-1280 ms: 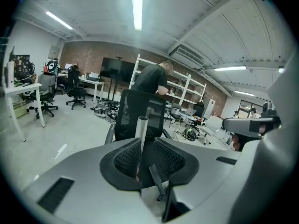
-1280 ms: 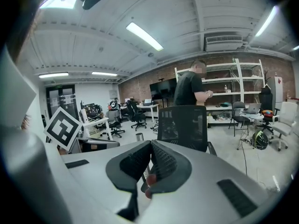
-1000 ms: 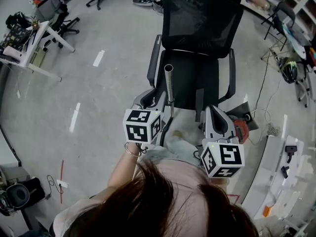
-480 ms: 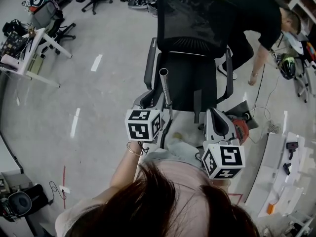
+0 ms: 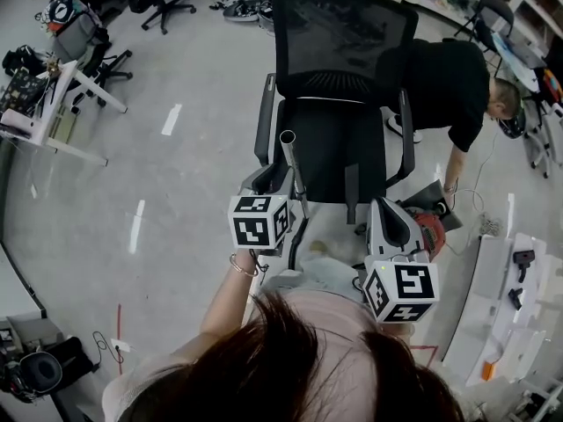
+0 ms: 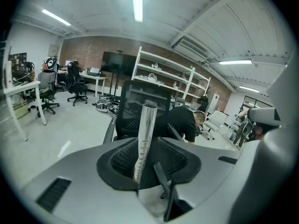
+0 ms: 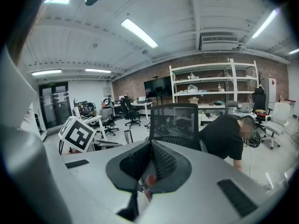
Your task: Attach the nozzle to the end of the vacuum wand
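The vacuum wand (image 6: 144, 134) stands upright between the jaws of the left gripper (image 6: 145, 146), which have just been opening and are spread without pressing it (a regrip, probably), so its open top is free for a nozzle, none identifiable here; the jaws of the right gripper (image 7: 150, 148) are closed together

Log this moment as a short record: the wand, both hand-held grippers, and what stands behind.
vacuum wand: metal tube, roughly upright, open end up, no nozzle on it
left hand-held gripper: open; jaws have just been opening, vacuum wand between them
right hand-held gripper: shut, to the right of the wand in the head view
behind wand: black office chair
bystander: person in black bending over beside the chair
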Demonstrator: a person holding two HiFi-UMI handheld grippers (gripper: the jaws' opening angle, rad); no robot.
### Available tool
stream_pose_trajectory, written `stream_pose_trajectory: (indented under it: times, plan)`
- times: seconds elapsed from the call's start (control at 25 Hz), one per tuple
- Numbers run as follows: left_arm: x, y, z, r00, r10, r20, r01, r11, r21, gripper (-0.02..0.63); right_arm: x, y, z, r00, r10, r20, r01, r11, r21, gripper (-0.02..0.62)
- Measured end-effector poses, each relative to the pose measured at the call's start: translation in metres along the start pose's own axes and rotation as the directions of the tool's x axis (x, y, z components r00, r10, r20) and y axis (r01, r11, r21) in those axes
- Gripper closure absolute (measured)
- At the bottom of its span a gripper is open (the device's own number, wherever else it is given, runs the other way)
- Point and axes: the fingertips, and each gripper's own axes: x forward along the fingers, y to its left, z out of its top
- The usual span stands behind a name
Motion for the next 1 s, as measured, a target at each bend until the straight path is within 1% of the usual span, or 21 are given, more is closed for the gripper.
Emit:
stream_pose_trajectory:
  times: [0.32,1.0]
  plan:
    - [0.016,0.001,-0.004,1.000,-0.005,-0.031,0.005,1.000,0.013,0.483,0.002,-0.008,-0.003,1.000,-0.021,-0.008,0.021,1.000,0.014,0.572]
    - [0.038,0.003,-0.006,0.998,-0.004,-0.061,0.005,1.000,0.025,0.463,0.002,-0.021,-0.004,0.998,-0.062,-0.018,0.063,0.998,0.024,0.571]
